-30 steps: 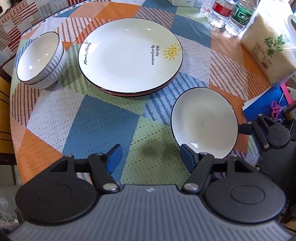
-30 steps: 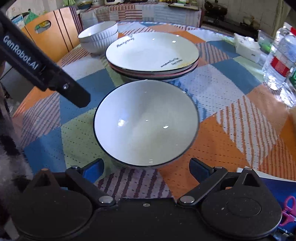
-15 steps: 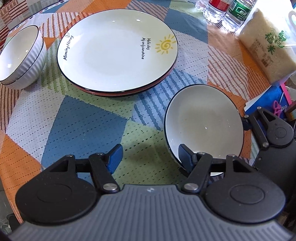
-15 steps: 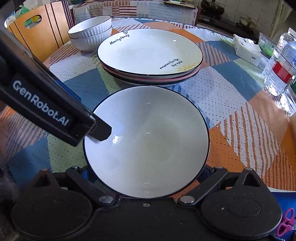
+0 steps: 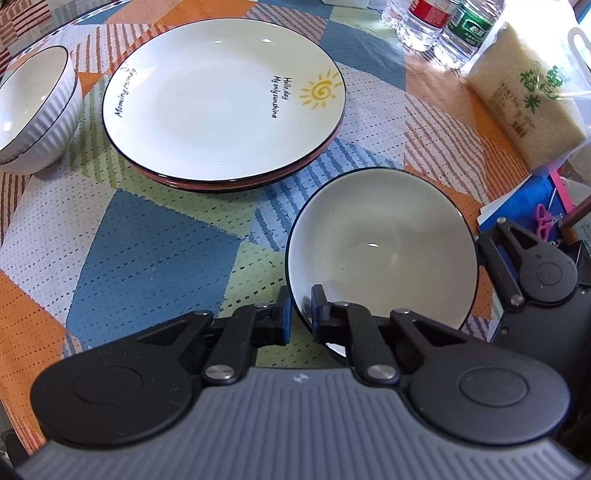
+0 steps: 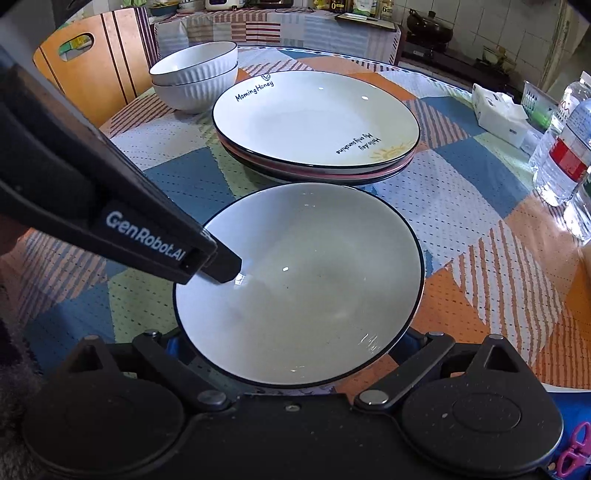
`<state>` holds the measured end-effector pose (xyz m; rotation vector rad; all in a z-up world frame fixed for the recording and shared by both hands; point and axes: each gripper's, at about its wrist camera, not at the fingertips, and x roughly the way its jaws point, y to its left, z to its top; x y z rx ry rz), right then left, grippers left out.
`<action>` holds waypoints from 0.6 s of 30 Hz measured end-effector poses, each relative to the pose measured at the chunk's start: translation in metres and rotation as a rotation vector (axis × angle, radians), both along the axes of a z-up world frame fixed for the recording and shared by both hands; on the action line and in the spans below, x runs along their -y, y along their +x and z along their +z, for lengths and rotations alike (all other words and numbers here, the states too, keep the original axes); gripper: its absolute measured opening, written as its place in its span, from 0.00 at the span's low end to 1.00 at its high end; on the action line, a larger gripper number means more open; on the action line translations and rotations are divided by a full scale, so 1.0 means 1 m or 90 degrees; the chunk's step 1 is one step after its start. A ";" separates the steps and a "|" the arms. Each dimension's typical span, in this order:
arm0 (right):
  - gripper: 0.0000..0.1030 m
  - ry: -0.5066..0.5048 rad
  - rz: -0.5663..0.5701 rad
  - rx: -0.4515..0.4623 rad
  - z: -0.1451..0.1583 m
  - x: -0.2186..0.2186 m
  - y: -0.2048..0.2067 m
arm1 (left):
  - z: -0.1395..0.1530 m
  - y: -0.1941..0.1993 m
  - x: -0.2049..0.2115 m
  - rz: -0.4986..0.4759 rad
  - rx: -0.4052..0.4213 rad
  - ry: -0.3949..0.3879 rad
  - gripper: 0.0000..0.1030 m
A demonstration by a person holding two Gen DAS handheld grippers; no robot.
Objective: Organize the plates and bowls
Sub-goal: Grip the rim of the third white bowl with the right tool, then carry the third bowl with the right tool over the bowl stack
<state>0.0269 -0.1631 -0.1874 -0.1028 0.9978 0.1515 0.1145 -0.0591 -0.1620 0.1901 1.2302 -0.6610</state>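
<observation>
Your counter (image 5: 155, 236) wears a patchwork cloth of blue, orange, green and striped triangles. On it you have a plate stack (image 5: 221, 99) in the middle, 2 nested ribbed bowls (image 5: 33, 110) to its left, a smooth bowl (image 5: 384, 251) nearer you, 2 bottles (image 5: 439, 22) and a rice bag (image 5: 524, 96).
</observation>
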 end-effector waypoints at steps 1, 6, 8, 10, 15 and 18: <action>0.97 0.008 -0.002 0.000 0.000 0.001 0.000 | 0.000 0.000 0.000 0.001 0.001 0.002 0.09; 0.97 0.009 0.009 0.013 0.000 -0.005 -0.002 | 0.003 -0.003 -0.005 0.004 0.004 0.016 0.09; 0.97 0.013 0.014 0.021 0.003 -0.008 -0.004 | 0.007 -0.003 -0.008 0.017 -0.001 0.017 0.09; 0.97 0.018 0.014 0.020 0.007 -0.011 -0.004 | 0.012 -0.004 -0.011 0.027 -0.002 0.019 0.08; 0.97 0.009 0.028 0.031 0.022 -0.022 -0.008 | 0.029 -0.010 -0.021 0.034 0.014 0.026 0.09; 0.96 0.015 0.033 0.051 0.032 -0.026 -0.009 | 0.044 -0.014 -0.027 0.034 0.037 0.030 0.09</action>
